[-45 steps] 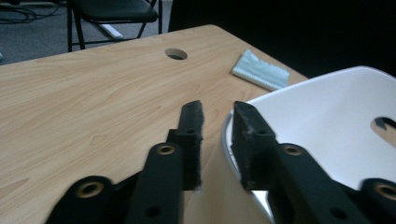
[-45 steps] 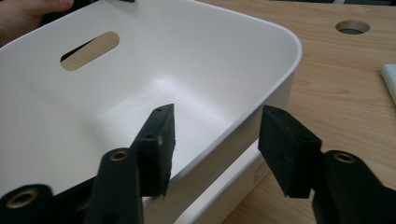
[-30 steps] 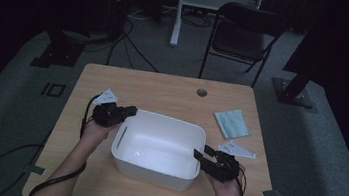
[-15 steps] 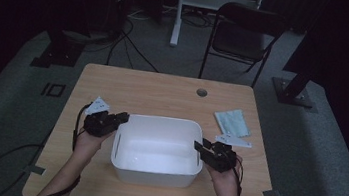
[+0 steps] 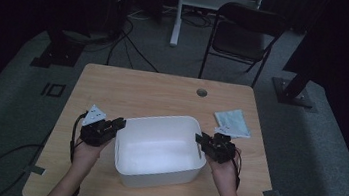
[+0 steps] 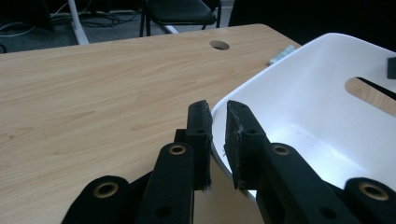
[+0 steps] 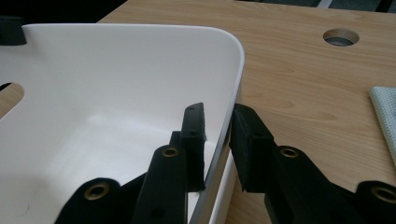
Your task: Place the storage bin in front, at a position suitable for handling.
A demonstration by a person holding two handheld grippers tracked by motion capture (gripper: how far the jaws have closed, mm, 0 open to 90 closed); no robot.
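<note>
While both grippers straddle it, tub (image 5: pixel 159 146) rim sits between fingers (image 7: pixel 194 128).

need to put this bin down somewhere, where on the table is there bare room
The far half of the table, between the white bin and the cable hole, is bare wood, as is the front strip. The right side is crowded by the folded cloth beside the right gripper.

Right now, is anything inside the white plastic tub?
No, in the high view the white plastic tub shows only its bare white floor, held at each end by the left gripper and right gripper.
</note>
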